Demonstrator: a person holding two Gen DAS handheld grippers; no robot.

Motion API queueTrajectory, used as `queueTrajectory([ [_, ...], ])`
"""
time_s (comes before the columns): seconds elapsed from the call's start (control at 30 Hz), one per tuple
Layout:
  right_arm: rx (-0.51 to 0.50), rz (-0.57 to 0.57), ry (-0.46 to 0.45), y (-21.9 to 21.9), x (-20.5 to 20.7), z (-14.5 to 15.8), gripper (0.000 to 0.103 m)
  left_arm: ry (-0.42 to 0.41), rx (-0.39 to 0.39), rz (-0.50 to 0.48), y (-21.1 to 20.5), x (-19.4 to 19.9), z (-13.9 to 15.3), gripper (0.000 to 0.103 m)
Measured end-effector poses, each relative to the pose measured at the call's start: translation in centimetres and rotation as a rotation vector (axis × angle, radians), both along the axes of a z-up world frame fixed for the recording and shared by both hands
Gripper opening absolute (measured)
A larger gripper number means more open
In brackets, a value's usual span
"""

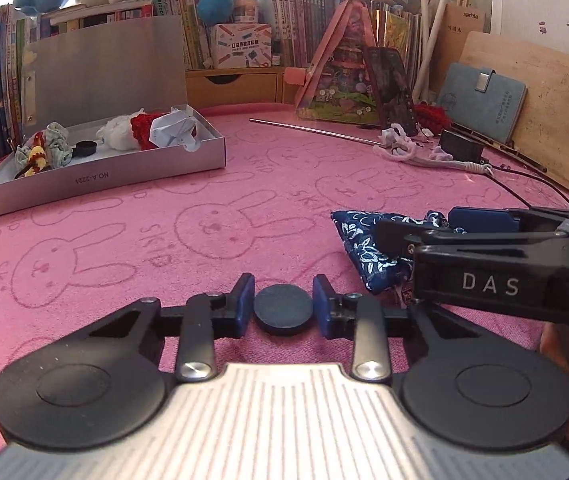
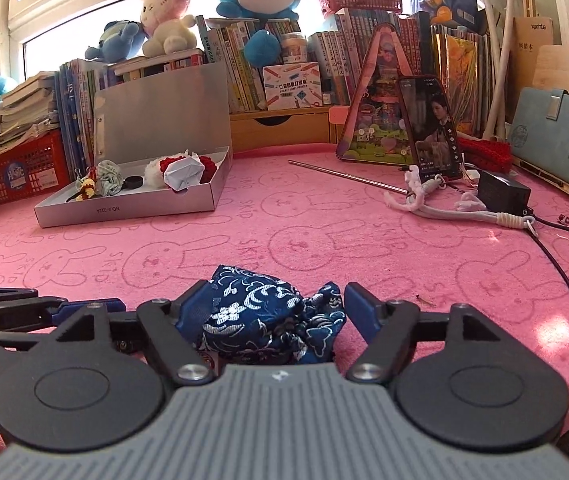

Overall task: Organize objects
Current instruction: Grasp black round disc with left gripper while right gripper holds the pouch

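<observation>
The left tool (image 1: 283,307) is clamped across a dark disc (image 1: 282,309) low over the pink table (image 1: 244,208) — rigid, light, best gripped at its rim. The right tool (image 2: 272,312) stands wide around the blue brocade pouch (image 2: 268,316) — soft, yielding; take it mid-body.

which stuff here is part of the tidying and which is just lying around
In the job:
black disc
blue pouch
grey box

Lying about:
phone
metal rod
white cord
black adapter
notebook
</observation>
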State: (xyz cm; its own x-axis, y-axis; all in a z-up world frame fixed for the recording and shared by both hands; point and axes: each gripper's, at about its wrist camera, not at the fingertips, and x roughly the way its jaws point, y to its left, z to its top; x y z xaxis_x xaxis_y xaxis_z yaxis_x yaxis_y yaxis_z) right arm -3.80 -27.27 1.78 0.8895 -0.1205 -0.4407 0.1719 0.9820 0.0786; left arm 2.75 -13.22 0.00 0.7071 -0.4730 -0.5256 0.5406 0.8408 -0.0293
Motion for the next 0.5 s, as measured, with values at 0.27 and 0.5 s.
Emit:
queueTrajectory([
  [0.27,-0.005,0.011,0.016,0.3,1.0,-0.3,0.088,-0.013,0.013,0.082,2.3,0.4,0.5,0.037],
  [0.5,0.007,0.041,0.037,0.9,1.4,-0.7,0.087,-0.041,0.033,0.219,5.6,0.7,1.0,0.037],
])
